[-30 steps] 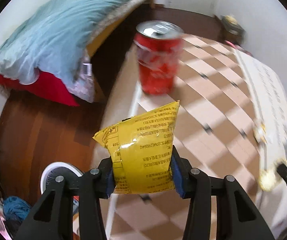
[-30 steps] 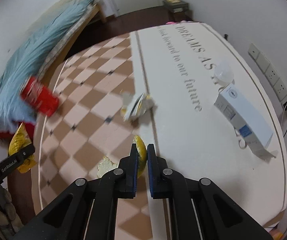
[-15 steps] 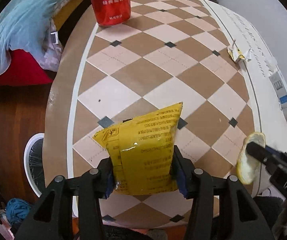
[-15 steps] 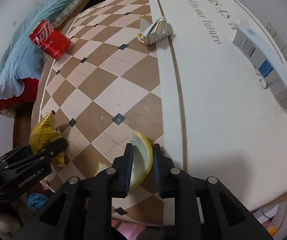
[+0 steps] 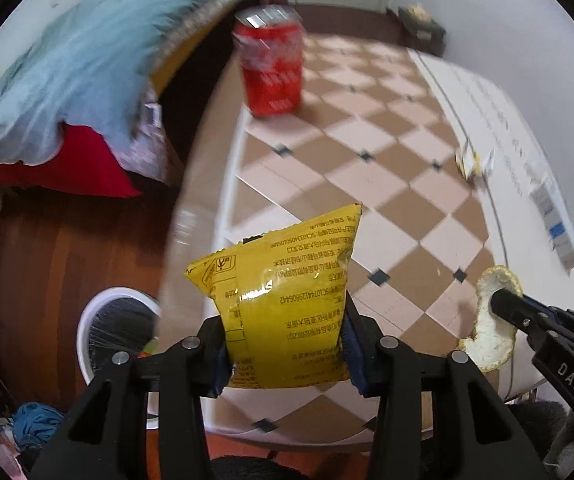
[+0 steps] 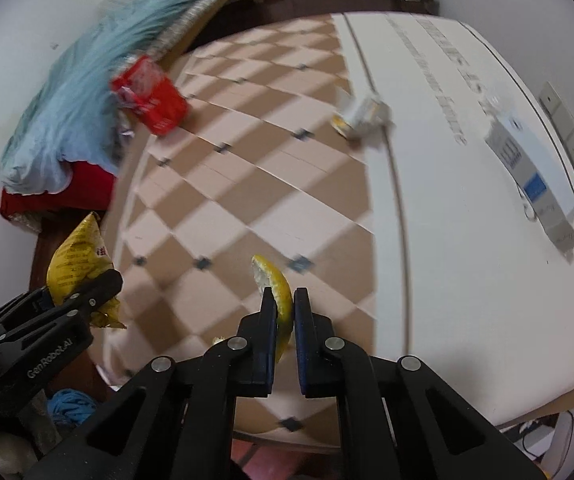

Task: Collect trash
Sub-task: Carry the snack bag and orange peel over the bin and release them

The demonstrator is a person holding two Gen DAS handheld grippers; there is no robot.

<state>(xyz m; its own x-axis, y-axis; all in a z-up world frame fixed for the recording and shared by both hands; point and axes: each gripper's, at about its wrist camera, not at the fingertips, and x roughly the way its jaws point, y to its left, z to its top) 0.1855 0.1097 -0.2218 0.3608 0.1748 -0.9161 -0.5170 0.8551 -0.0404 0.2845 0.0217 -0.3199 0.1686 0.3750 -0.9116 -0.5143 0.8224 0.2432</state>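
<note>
My left gripper (image 5: 285, 344) is shut on a yellow snack bag (image 5: 287, 300), held upright above the near-left edge of the table; the same bag (image 6: 77, 264) shows at the left of the right wrist view. My right gripper (image 6: 285, 308) is shut on a piece of yellow citrus peel (image 6: 275, 284), also seen as the peel (image 5: 493, 316) at the right of the left wrist view. A red soda can (image 5: 273, 72) stands at the table's far left. A crumpled wrapper (image 6: 361, 114) lies mid-table. A white bin with a dark liner (image 5: 117, 328) sits on the floor below left.
The table has a checkered cloth (image 5: 367, 184) and a white strip with lettering (image 6: 467, 160). A white and blue box (image 6: 535, 184) lies at the right. A bed with a light blue blanket (image 5: 87, 60) and a red pillow (image 5: 47, 164) stands left. Wall sockets (image 6: 571, 144) sit at the right.
Both views have tilted up and the scene is blurred with motion. The left gripper with the bag has shifted toward the table's left edge, and the bin shows more.
</note>
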